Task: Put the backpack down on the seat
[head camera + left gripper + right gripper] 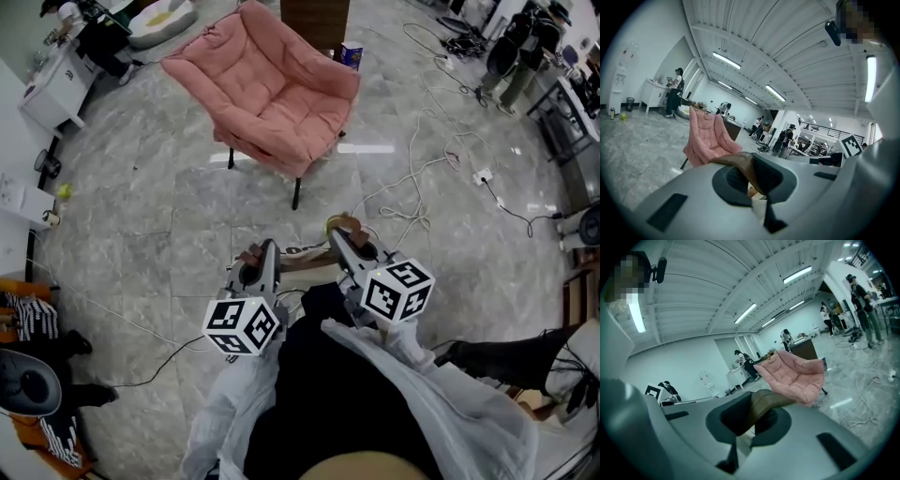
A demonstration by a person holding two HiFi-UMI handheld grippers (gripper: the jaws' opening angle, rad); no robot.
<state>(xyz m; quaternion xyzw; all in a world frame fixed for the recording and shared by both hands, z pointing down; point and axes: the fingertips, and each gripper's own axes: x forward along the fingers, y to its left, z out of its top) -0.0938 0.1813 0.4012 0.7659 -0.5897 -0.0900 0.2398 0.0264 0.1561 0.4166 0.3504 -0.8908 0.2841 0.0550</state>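
left gripper (267,247), right gripper (339,232): each clamps a brown strap (738,161)
your gripper views show the pinch; head view shows open floor (187,216) to chair (267,89), 12 o'clock

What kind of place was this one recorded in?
Probably an open lab or workshop hall: loose cables run across the stone floor, people work at desks along the walls, and strip lights line a high ribbed ceiling.

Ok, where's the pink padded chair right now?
Head view, top centre: the pink padded chair stands on the grey marble floor, a small blue box beside it.
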